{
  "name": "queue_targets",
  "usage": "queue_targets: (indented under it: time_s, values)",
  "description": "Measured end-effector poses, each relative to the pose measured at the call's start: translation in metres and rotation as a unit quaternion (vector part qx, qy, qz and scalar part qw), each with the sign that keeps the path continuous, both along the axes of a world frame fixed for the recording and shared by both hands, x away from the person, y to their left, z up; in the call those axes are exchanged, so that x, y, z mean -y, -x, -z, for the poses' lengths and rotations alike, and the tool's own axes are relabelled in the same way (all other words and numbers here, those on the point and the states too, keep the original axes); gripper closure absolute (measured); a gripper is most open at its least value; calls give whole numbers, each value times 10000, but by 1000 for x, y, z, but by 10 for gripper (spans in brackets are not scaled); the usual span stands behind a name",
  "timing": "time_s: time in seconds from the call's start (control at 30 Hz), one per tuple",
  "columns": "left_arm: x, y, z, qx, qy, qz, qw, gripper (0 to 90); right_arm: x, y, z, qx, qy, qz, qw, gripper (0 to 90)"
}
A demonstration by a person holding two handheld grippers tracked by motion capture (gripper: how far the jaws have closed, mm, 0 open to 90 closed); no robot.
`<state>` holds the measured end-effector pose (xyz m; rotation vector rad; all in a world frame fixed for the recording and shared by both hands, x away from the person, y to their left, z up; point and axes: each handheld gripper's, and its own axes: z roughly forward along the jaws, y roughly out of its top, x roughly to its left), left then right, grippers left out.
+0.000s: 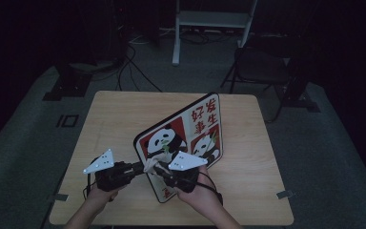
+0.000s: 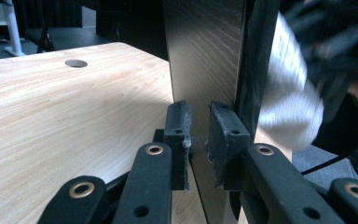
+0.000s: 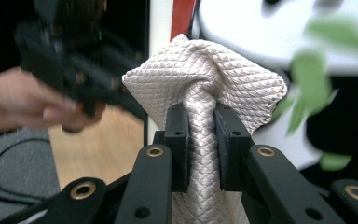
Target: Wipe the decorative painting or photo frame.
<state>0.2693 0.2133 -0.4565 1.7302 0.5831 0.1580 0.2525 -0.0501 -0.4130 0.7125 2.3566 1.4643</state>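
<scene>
left gripper (image 2: 198, 140) clamps the edge of the square panda-printed board (image 1: 190, 133), propping it upright on the light wooden table (image 1: 114, 119), apparently so the right gripper (image 3: 200, 135), clenched on a cream quilted cloth (image 3: 205, 79), can wipe its face.

The panda board (image 1: 186, 138) has its lower corner hidden behind the right gripper (image 1: 164, 171) in the high view. In the right gripper view its print is blurred at upper right, and the cloth (image 3: 205, 84) runs off the bottom edge. The far gripper (image 3: 70, 51) at upper left is blurred, perhaps from motion.
</scene>
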Motion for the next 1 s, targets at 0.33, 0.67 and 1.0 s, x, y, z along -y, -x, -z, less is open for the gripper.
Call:
queue_targets:
  time_s: [0.33, 0.67, 1.0]
  values:
    - [1, 1, 0, -9, 3, 14, 10000, 788, 10, 8, 44, -498, 392, -15, 9980, 772]
    - [2, 1, -1, -1, -1, 28, 10000, 787, 16, 11, 77, -929, 739, 13, 9929, 772]
    - [2, 2, -1, 25, -4, 27, 10000, 786, 20, 11, 99, -1261, 1023, -46, 9867, 773]
